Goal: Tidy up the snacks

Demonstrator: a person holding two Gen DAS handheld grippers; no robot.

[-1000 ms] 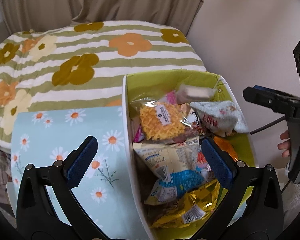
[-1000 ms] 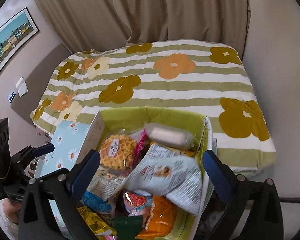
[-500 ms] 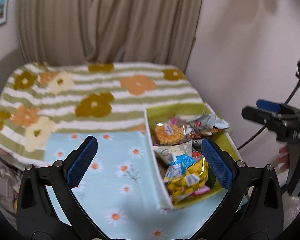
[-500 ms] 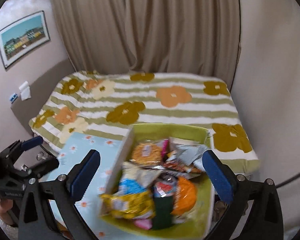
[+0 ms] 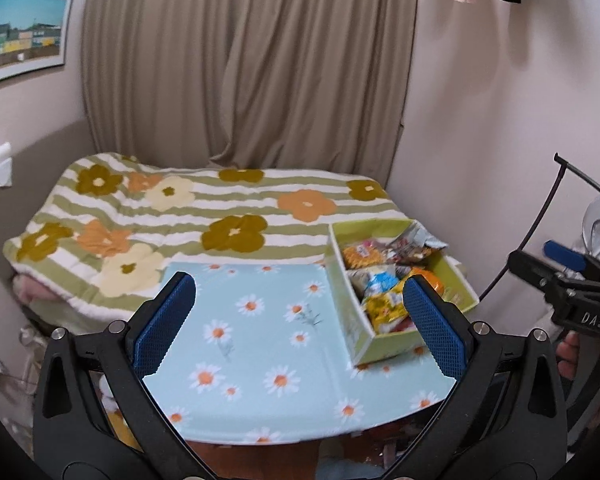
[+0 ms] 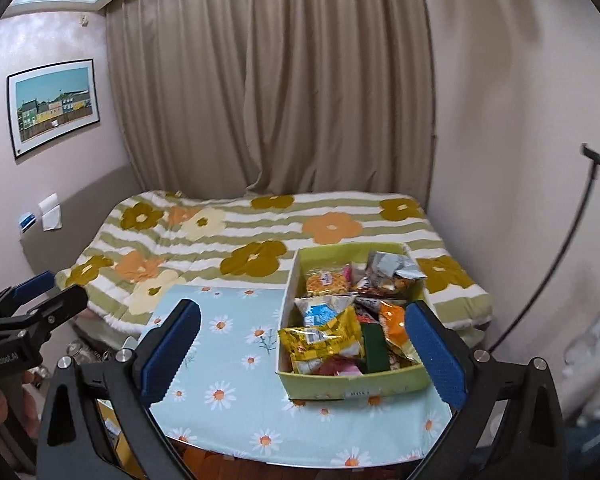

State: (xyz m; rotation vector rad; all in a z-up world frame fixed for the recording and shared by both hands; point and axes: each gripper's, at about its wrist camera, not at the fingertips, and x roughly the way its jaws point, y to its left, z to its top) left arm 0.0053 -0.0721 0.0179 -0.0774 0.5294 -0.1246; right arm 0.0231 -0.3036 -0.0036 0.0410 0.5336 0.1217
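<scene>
A lime-green cardboard box point(image 6: 352, 387) point(image 5: 380, 346) packed with several snack packets sits on the right part of a table under a light-blue daisy cloth point(image 6: 228, 344) point(image 5: 260, 344). A yellow packet point(image 6: 320, 338) lies at the box's near end, a waffle pack point(image 6: 326, 280) at its far end. My left gripper point(image 5: 300, 322) hangs open above the cloth, left of the box, holding nothing. My right gripper point(image 6: 304, 344) is open and empty, pulled back above the table's near edge with the box between its fingers in view.
A bed with a green-striped flower blanket point(image 6: 260, 240) stands just behind the table. Beige curtains point(image 6: 276, 80) cover the back wall, and a framed picture point(image 6: 54, 106) hangs at left. A black cable point(image 6: 552, 272) runs along the right wall.
Both grippers have pulled up and back from close over the box. The box, which filled both views a second ago, is now small and far below. Both stayed open.
</scene>
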